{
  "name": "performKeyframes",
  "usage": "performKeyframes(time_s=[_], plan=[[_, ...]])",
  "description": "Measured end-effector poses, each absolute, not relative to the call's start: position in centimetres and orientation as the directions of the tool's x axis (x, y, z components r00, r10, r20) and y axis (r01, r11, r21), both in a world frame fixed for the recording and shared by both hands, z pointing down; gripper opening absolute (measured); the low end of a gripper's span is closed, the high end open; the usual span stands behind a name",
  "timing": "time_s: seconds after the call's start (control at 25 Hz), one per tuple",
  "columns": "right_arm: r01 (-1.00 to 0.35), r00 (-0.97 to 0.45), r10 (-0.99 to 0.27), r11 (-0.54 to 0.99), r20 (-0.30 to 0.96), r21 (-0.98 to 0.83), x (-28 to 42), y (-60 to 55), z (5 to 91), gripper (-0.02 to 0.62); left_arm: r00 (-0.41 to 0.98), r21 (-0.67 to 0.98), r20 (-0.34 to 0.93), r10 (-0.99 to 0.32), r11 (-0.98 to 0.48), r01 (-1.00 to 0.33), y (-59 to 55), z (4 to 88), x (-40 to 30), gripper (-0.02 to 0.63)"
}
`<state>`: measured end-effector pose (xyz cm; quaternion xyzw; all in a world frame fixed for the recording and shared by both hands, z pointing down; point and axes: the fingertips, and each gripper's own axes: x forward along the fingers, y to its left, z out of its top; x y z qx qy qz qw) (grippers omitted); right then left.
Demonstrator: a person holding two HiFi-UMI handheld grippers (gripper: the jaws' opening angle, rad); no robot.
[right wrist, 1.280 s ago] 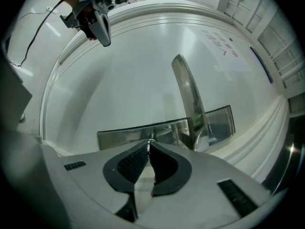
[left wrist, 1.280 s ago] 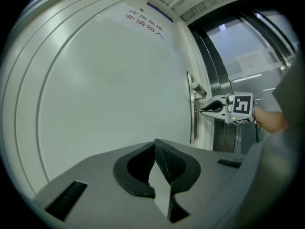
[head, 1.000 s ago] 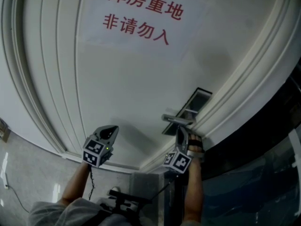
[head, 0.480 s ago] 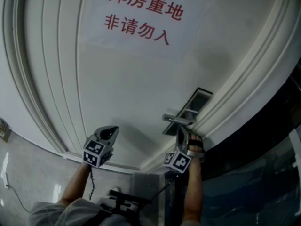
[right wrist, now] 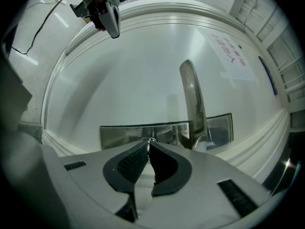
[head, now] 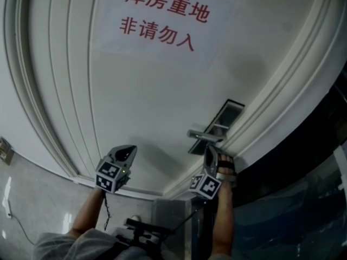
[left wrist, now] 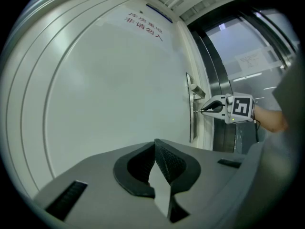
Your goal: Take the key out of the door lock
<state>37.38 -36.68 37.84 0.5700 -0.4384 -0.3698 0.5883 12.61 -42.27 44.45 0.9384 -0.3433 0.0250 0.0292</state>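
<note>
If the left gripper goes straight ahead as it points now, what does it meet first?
Most likely the bare white door, left of the lock plate; nothing nearer shows before the left gripper.

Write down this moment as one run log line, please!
right claw: shut on key at lock plate | left claw: shut, empty, clear of lock plate

Smooth matt white door (head: 162,102), shiny metal handle (right wrist: 193,99) and lock plate (right wrist: 124,132)

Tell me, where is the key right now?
The key sits in the steel lock plate at the door's right edge, just below the lever handle. It is pinched between the fingers of the right gripper.
</note>
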Motion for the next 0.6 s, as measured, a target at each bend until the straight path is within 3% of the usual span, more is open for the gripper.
performKeyframes(time_s=[0.6], plan=[[-0.068, 0.348, -0.933, 0.068, 0.087, 0.995, 37.37, -36.26, 37.60, 0.026, 0.763, 0.021, 0.057, -0.644, -0.763, -0.646, -41.62, 43.53, 12.04, 0.008]])
